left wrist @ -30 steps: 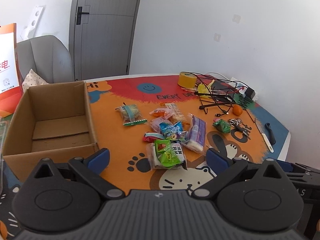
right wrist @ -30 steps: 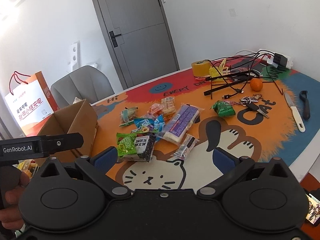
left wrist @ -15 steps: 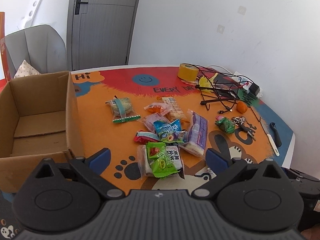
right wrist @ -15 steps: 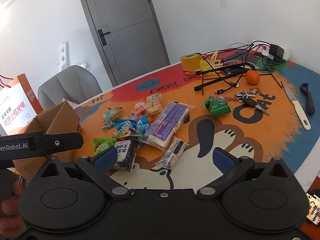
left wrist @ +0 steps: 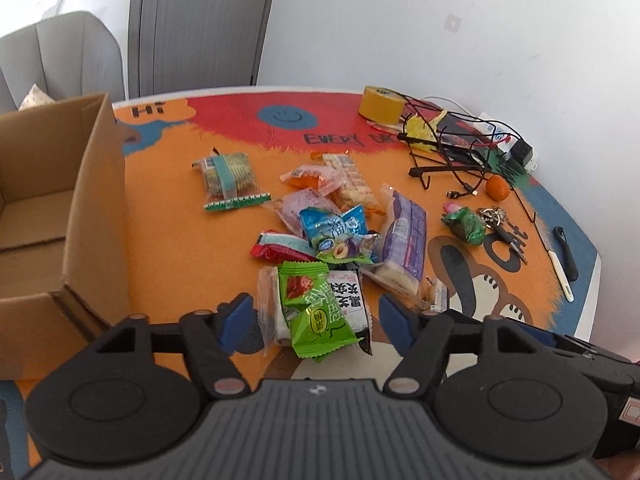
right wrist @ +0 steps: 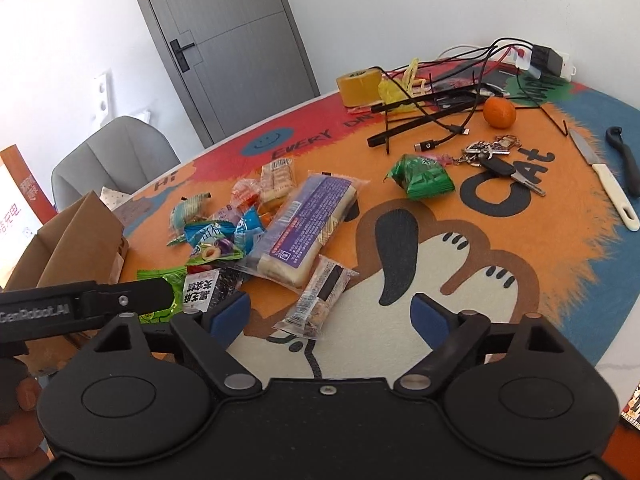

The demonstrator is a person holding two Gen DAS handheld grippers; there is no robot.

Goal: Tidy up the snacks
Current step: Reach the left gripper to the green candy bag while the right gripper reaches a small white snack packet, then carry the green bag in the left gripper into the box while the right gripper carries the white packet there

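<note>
A pile of snack packets lies on the orange cartoon mat (left wrist: 172, 240). My left gripper (left wrist: 316, 316) is open, its blue pads either side of a green packet (left wrist: 316, 312) that lies on a black-and-white packet (left wrist: 352, 300). A long purple packet (left wrist: 404, 236) and a blue packet (left wrist: 332, 228) lie beyond. My right gripper (right wrist: 332, 316) is open over a small clear-wrapped bar (right wrist: 320, 296), beside the purple packet (right wrist: 308, 224). An open cardboard box (left wrist: 52, 200) stands at the left. A green packet (right wrist: 422, 178) lies apart near the keys.
Yellow tape roll (left wrist: 380, 106), black wire rack and cables (left wrist: 448, 148), an orange (right wrist: 499, 112), keys (right wrist: 492, 156), a knife (right wrist: 604, 180) and a black tool (right wrist: 626, 160) lie at the right. A grey chair (left wrist: 60, 60) stands behind the box.
Both grippers have moved forward and down toward the snack pile. The left one now straddles the green packet; the right one has come over the small bar.
</note>
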